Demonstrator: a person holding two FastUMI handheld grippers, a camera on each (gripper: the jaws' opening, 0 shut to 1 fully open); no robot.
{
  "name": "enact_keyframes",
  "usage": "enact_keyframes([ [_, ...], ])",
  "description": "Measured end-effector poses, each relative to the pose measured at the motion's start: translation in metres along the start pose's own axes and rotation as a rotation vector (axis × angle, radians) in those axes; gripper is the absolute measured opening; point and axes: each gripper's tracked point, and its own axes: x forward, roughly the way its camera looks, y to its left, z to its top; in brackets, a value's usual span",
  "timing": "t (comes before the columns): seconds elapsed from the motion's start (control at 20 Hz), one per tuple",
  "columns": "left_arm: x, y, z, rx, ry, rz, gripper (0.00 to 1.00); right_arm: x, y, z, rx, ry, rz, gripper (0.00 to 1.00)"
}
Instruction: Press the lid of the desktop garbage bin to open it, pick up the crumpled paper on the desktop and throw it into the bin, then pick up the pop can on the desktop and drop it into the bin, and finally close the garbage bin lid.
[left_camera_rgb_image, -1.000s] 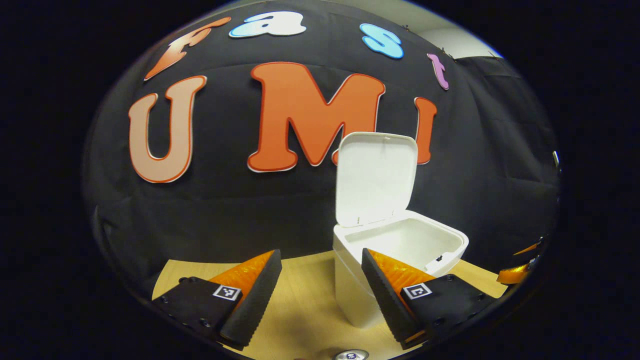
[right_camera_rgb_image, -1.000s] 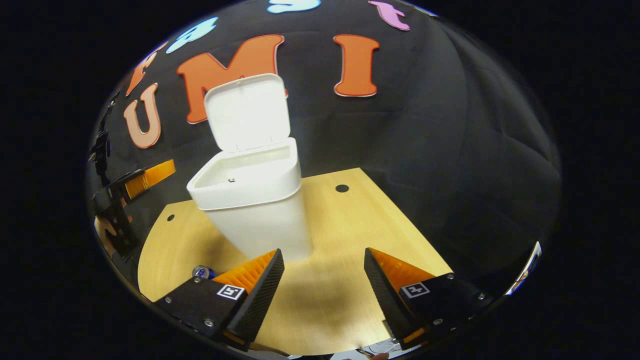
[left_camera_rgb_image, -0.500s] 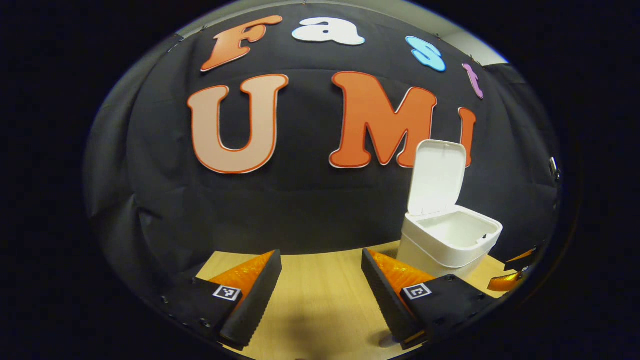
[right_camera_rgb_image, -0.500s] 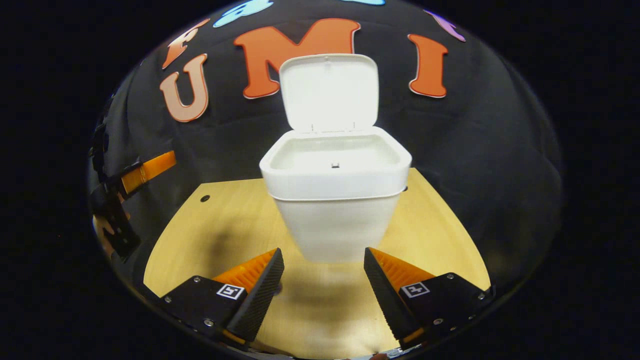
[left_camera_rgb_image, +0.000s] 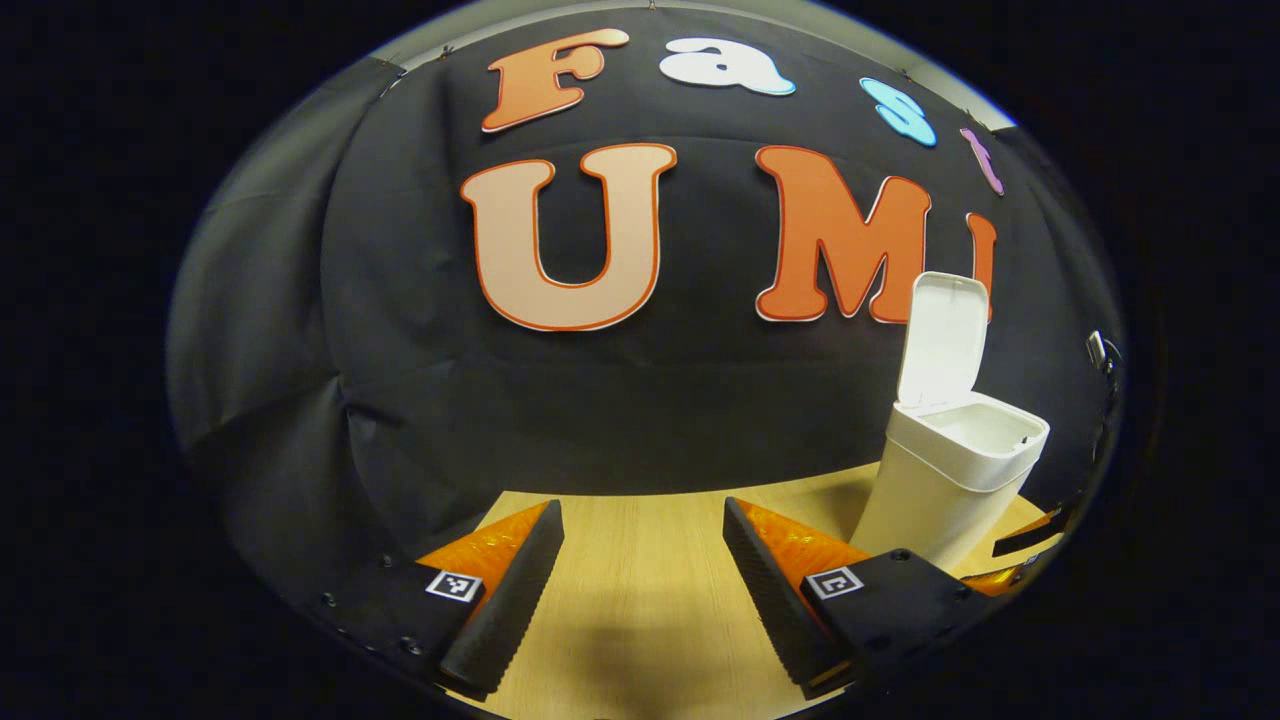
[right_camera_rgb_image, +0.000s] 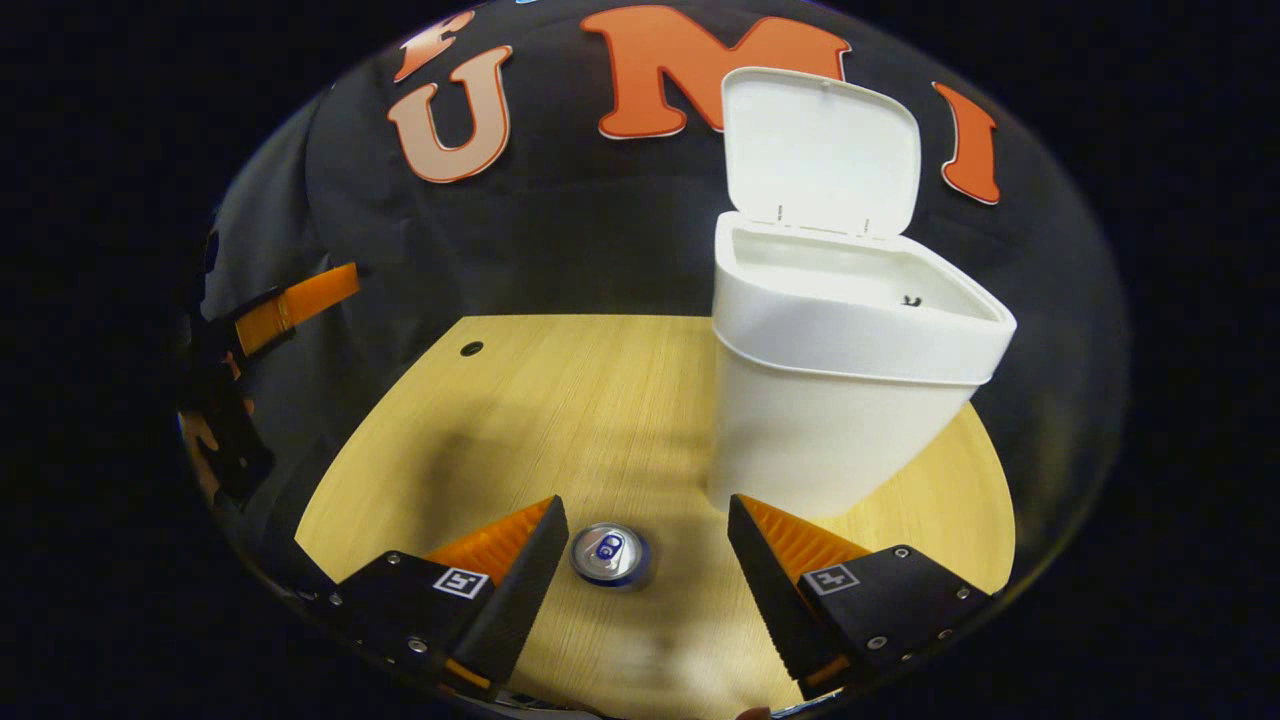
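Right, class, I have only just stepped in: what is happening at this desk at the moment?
A person works two handheld grippers at a wooden desk. The white garbage bin stands with its lid flipped up. The right gripper hangs open above the pop can, which stands upright between its fingers, untouched. The left gripper is open and empty over bare desk, off to the bin's side. No crumpled paper lies on the desk in these views; the bin's inside is not visible.
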Motion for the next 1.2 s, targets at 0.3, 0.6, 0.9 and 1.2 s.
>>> enact_keyframes([
  [0.3, -0.001, 0.026, -0.011, 0.011, 0.015, 0.022, 1.0, 0.027, 0.023, -0.021, -0.041, 0.07, 0.006, 0.98],
  [0.6, -0.004, 0.045, -0.018, 0.019, 0.023, 0.049, 1.0, 0.056, 0.024, -0.058, -0.051, 0.166, -0.018, 0.98],
  [0.9, -0.006, 0.059, -0.03, 0.006, 0.04, 0.065, 1.0, 0.078, 0.023, -0.1, -0.065, 0.269, -0.028, 0.98],
  [1.2, -0.011, 0.065, -0.042, 0.005, 0.07, 0.073, 1.0, 0.094, 0.024, -0.119, -0.095, 0.327, -0.02, 0.98],
])
